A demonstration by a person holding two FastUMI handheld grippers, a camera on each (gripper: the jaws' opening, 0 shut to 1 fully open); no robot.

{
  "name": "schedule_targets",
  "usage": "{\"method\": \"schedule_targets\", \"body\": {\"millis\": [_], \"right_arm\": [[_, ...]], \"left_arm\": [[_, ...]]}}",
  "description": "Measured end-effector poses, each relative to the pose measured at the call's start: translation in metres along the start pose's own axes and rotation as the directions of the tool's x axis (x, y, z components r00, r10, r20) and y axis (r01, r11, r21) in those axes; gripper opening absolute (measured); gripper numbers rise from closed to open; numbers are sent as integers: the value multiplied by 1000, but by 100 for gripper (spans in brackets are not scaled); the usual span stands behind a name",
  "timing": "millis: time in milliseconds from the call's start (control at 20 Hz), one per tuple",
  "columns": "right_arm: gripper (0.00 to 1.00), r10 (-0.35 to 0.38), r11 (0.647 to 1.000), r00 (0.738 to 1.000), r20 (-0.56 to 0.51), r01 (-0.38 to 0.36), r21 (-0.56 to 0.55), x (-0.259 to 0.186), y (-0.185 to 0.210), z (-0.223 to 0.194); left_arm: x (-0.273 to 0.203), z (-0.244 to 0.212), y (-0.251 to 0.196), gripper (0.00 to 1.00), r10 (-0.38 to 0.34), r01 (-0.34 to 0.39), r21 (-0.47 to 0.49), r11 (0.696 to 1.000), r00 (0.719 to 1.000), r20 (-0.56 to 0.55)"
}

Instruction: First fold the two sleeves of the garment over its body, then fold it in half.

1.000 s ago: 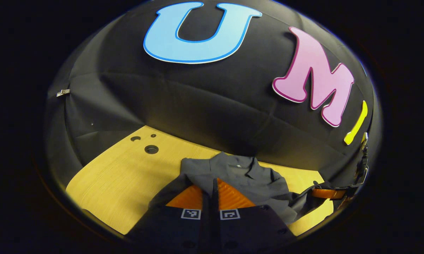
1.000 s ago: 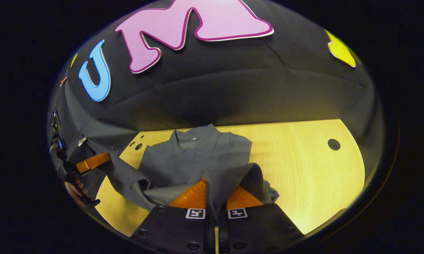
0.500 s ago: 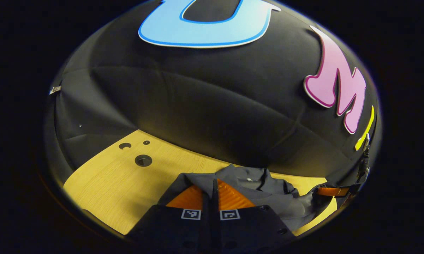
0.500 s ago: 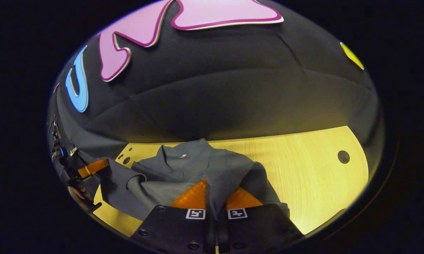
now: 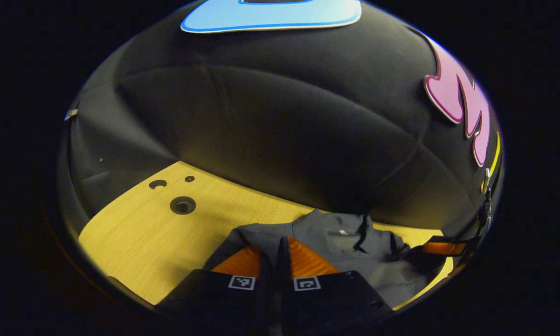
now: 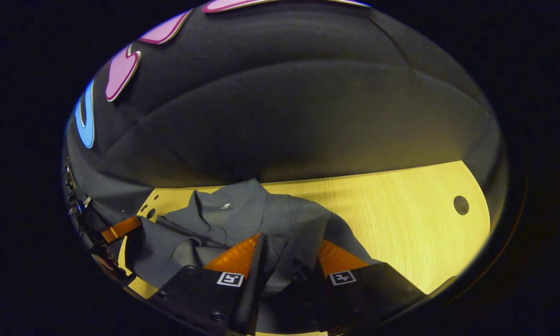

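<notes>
You are finishing the half-fold: left hand-held gripper (image 5: 280,254) clamping the shirt (image 6: 261,219), right hand-held gripper (image 6: 284,249) spread apart; release left next.

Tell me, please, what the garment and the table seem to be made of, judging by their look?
The garment: apparently a thin woven fabric, matte dark grey; it drapes and creases softly and has a shirt collar.
The table: probably wood or a wood-look laminate, pale yellow with fine straight grain lines, a smooth low-sheen top and round holes cut in it. Which of the two cannot be told.
</notes>
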State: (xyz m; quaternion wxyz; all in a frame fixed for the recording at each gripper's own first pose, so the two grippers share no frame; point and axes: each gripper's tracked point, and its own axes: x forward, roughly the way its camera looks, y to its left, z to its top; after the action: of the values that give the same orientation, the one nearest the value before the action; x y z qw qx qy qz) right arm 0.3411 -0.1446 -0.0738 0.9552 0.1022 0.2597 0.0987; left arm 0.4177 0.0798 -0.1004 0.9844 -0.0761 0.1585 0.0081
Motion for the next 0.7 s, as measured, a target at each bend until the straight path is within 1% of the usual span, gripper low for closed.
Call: {"method": "schedule_targets", "body": {"millis": [50,150,200,300,400,550,700], "right_arm": [[66,4,1000,1000,8,-4,7,-5,0,5],[88,-13,1000,999,31,12,16,-21,-5,18],[98,-27,1000,998,51,26,17,-27,-11,25],[99,-60,998,993,98,59,14,-49,-22,43],[99,-80,997,985,155,81,-1,-80,-28,58],[98,-115,990,961,252,132,-49,-132,-37,75],[99,-122,987,942,312,148,-62,-179,-32,74]], "left_arm": [[-4,1,-1,34,9,-9,19,1000,1000,-4],[-18,13,0,58,50,-50,58,997,999,14],[-29,22,1,70,68,-71,73,995,997,43],[-57,48,-5,93,79,-88,87,992,992,102],[-91,71,-10,96,83,-99,96,990,983,166],[-154,99,-16,97,103,-141,130,981,960,262],[-209,107,-27,96,96,-151,163,975,947,308]]}}
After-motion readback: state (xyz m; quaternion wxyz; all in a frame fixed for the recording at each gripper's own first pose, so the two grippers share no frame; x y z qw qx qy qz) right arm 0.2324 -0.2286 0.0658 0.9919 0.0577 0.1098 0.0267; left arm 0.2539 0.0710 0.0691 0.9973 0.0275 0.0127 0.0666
